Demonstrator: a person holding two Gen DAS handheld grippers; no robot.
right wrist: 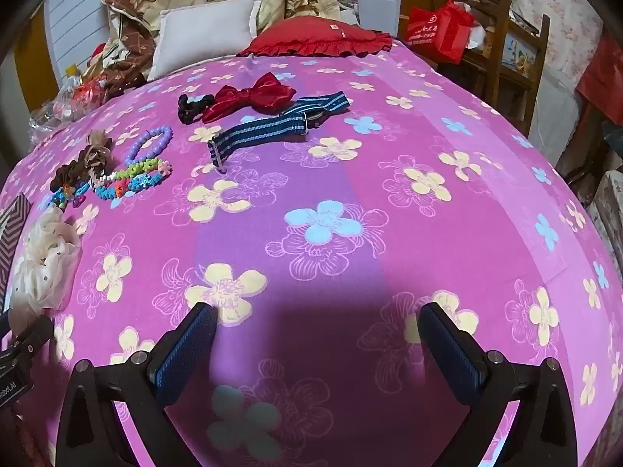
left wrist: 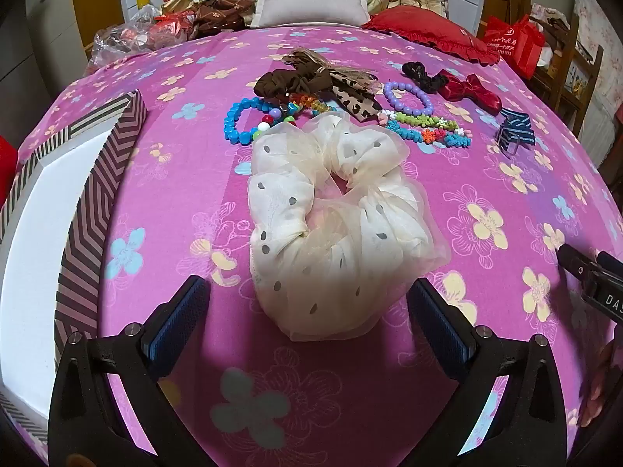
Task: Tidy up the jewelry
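**Sorting barely begun: box looks bare, every piece out on the bed**

The left gripper (left wrist: 307, 315) stands wide and holds nothing, its 2 blue pads on either side of the near end of the cream scrunchie (left wrist: 338, 222), apparently not yet touching it. The right gripper (right wrist: 317, 334) is wide too and holds nothing, hovering over bare sheet (right wrist: 389, 179) well apart from any item.

The striped box (left wrist: 89, 210) sits by the bed's left edge, just left of the scrunchie. The part of its white inside that shows has nothing in it, though the rest runs out of view.

Everything else lies on the sheet toward the pillow end:
- a blue bead bracelet (left wrist: 237, 124) with mixed coloured beads beside it
- a brown scrunchie (left wrist: 284, 81) and a leopard bow (left wrist: 350, 93), touching
- a purple bracelet (left wrist: 407, 97) above 2 flower bands (left wrist: 424, 128)
- a black scrunchie (right wrist: 192, 107) touching a red bow (right wrist: 253, 97)
- a striped strap (right wrist: 272, 124) nearest the bed's right side

My reading: the task is near its start. The cream scrunchie looks like the first piece to go, being the closest to the box and already bracketed by the left pads. About 9 more pieces would remain after it. The soft organza should squash easily, so a grip on the bunched near end would likely hold better than one on the loose frill
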